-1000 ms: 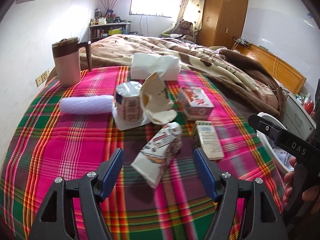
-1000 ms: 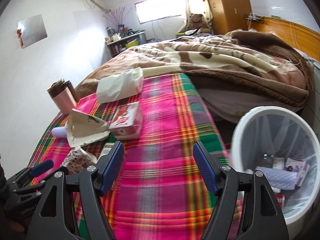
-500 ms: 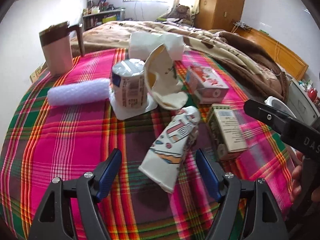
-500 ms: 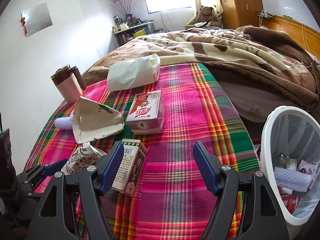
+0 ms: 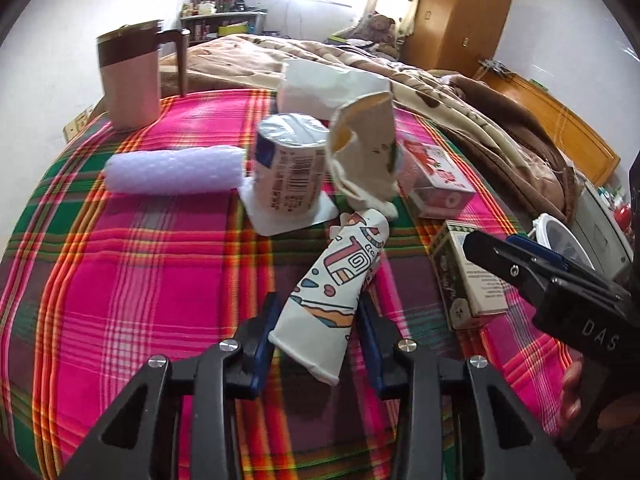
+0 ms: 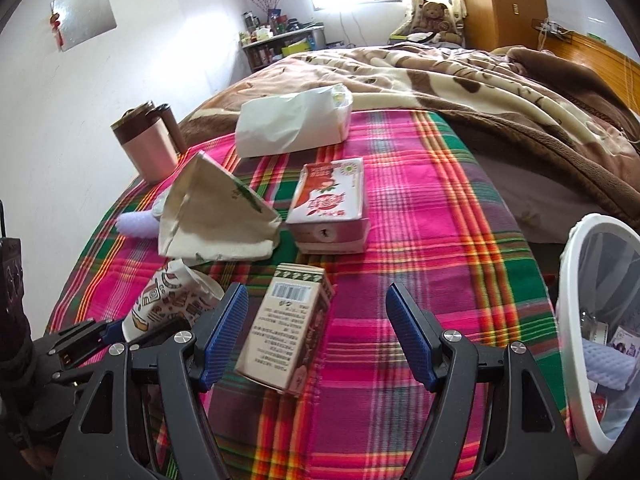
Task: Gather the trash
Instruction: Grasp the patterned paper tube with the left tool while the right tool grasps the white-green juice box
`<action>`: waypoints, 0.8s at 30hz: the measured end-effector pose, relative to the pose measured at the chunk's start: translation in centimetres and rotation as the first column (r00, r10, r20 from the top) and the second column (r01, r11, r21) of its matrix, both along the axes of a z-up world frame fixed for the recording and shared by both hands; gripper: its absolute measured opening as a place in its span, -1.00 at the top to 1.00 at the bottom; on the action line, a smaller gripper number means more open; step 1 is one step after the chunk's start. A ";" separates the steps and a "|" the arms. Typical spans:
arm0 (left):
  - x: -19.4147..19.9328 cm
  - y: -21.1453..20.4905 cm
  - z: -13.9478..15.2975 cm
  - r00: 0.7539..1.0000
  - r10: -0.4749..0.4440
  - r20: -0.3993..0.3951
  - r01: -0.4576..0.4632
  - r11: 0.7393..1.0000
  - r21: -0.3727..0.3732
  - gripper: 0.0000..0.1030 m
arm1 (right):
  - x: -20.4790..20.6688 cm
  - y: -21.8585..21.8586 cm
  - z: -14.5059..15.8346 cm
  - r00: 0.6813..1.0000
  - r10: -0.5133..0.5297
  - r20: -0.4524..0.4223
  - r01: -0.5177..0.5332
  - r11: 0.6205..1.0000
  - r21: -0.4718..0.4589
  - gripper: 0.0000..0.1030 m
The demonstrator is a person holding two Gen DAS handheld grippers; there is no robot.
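A crushed patterned paper cup [image 5: 340, 280] lies on the plaid cloth [image 5: 140, 280]. My left gripper [image 5: 318, 320] has its jaws closing, and both blue pads touch the cup's lower end. The same cup [image 6: 172, 304] shows at the left of the right wrist view. A brown-and-white carton [image 6: 288, 332] lies between the fingers of my right gripper [image 6: 316, 332], nearer the left pad. That gripper is open and its pads stand clear of the carton. The white bin [image 6: 576, 240] at the right edge holds several pieces of trash.
On the cloth lie a red-and-white carton [image 6: 328, 200], a torn paper bag [image 6: 216, 216], a sealed tub with a barcode [image 5: 288, 168], a bubble-wrap roll [image 5: 172, 168], a tissue pack [image 6: 292, 124] and a pink mug [image 5: 128, 80]. A brown blanket [image 6: 500, 80] lies behind.
The left jaws went from wide open to closed in on the crushed cup. The right gripper swung left from the bin until the brown-and-white carton lay between its open fingers.
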State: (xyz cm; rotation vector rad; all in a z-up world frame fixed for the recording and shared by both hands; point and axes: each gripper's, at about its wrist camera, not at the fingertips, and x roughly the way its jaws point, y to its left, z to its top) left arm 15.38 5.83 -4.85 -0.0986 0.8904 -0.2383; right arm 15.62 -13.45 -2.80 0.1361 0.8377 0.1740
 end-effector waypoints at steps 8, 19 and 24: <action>-0.8 1.6 0.1 0.996 0.086 0.007 -0.086 0.996 0.011 0.26 | 0.3 1.3 -0.8 0.999 0.027 -0.027 -0.028 0.999 -0.026 -0.42; -0.3 1.4 -0.4 0.996 0.083 -0.014 -0.083 0.997 0.004 0.03 | -0.6 0.5 -1.3 0.998 -0.031 -0.046 0.027 0.996 -0.081 -0.41; 0.0 1.0 -0.3 0.998 0.064 -0.010 -0.064 0.998 0.002 -0.15 | -0.7 -0.5 -1.6 0.996 -0.067 -0.052 0.063 0.995 -0.078 -0.16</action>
